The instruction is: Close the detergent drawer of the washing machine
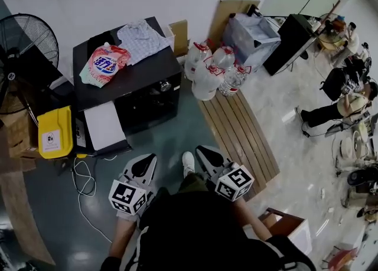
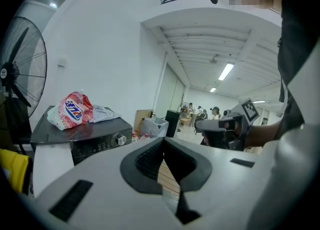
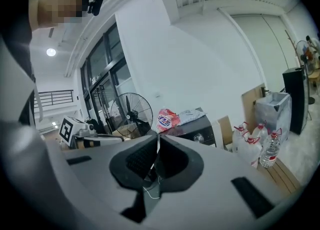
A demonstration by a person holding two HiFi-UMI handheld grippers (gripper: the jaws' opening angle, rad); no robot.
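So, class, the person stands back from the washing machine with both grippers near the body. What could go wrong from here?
1. A white cable loops on the floor in front of the washing machine; a foot might catch it on the approach.
2. The detergent bag lies loose on the machine's top, so a bump or a high reach could tip it off.

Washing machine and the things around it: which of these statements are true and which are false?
1. A pink bag lies on top of the washing machine. True.
2. The left claw grips that bag. False: it is shut on nothing, held away from the machine.
3. Water bottles stand beside the machine. True.
4. The right claw is wide open. False: it is shut and empty.
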